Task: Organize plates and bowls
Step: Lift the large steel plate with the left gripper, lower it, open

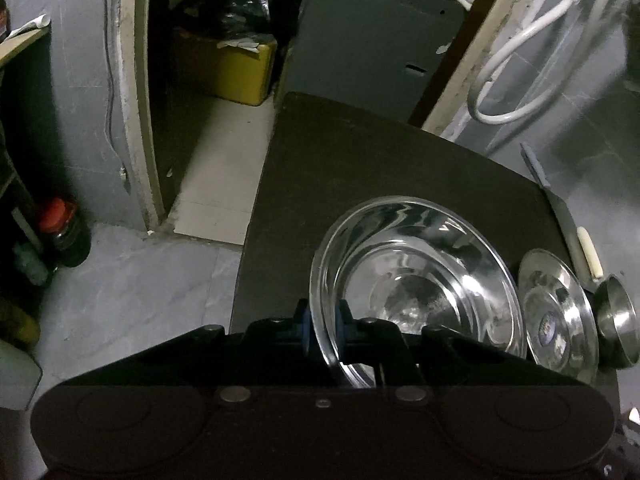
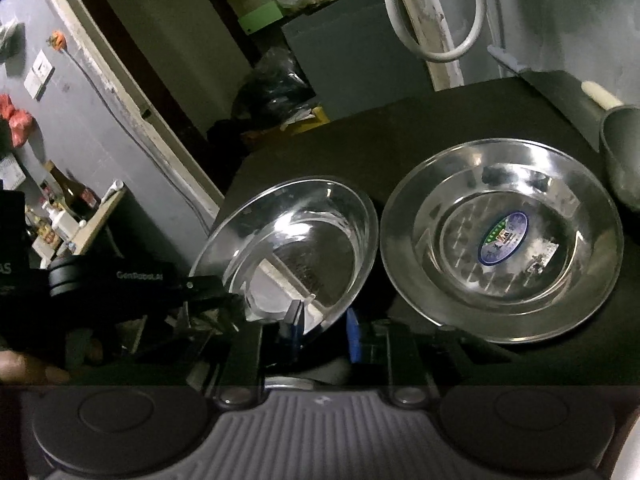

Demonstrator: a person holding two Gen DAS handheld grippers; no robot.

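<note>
Setting: a home kitchen or back utility room, dim and well used. Evidence — a dark bench [image 1: 360, 168] carrying tableware: a clear glass bowl [image 1: 416, 280], a steel plate [image 2: 504, 240] with a maker's sticker, a small steel cup [image 1: 616, 320], and a knife [image 1: 560, 208] at the far edge. Grey tiled floor [image 1: 132, 300] and grey walls with scuffed, pale door frames. A white hose [image 1: 520, 52] looped on the wall. A side shelf [image 2: 92, 216] crowded with bottles and jars; a red-capped dark jar [image 1: 66, 232] on the floor. Through the doorway — a yellow box [image 1: 236, 72] under black bags.
</note>
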